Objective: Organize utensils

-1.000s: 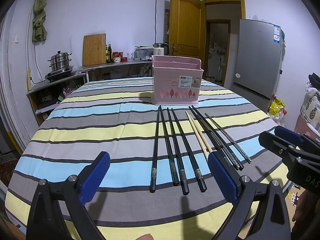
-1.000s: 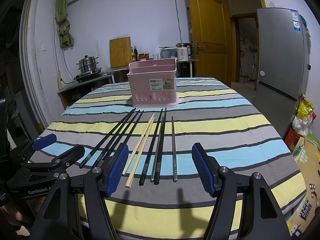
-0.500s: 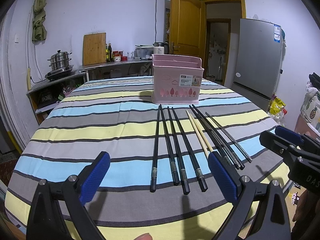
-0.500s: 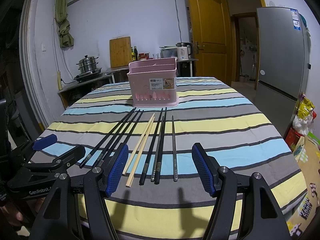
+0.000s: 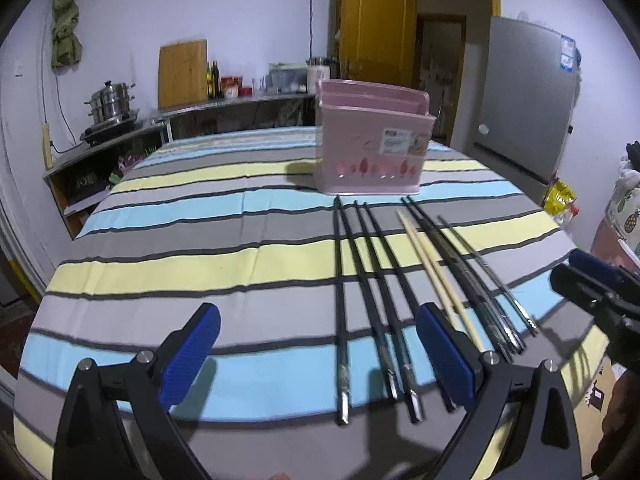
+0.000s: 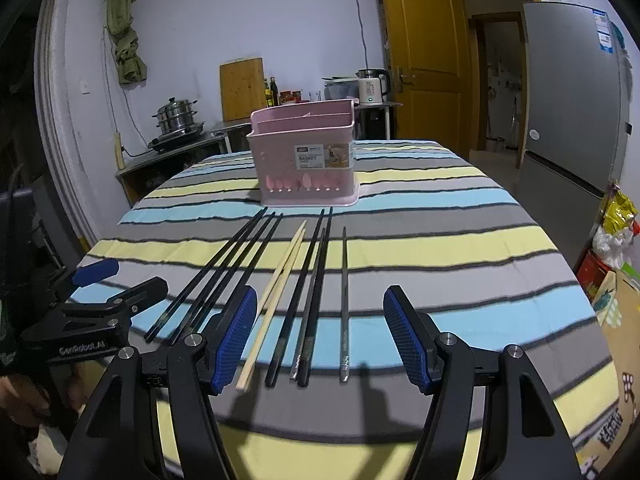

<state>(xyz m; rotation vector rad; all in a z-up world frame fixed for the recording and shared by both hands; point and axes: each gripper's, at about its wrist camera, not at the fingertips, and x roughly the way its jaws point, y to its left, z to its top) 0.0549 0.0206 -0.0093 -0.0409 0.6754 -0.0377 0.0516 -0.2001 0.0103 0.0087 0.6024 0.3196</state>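
Observation:
Several black chopsticks [image 5: 360,280] and a pale wooden pair [image 5: 436,276] lie side by side on the striped tablecloth, pointing at a pink utensil basket [image 5: 370,148] at the far side. My left gripper [image 5: 318,350] is open and empty above the table's near edge, left of most chopstick ends. My right gripper [image 6: 320,338] is open and empty, straddling the wooden pair [image 6: 280,284], black chopsticks [image 6: 310,288] and one thin dark chopstick [image 6: 344,300]. The basket [image 6: 306,160] stands beyond them. Each gripper shows in the other's view.
The round table [image 6: 460,208] has a striped cloth. A counter with a steel pot [image 5: 110,104], cutting board and kettle runs along the back wall. A grey fridge [image 6: 576,92] and yellow door stand at the right. Bags lie on the floor right.
The left gripper has shifted left and slightly forward, so the chopsticks now sit more to the right in its view. The right gripper has barely moved. Both stay open.

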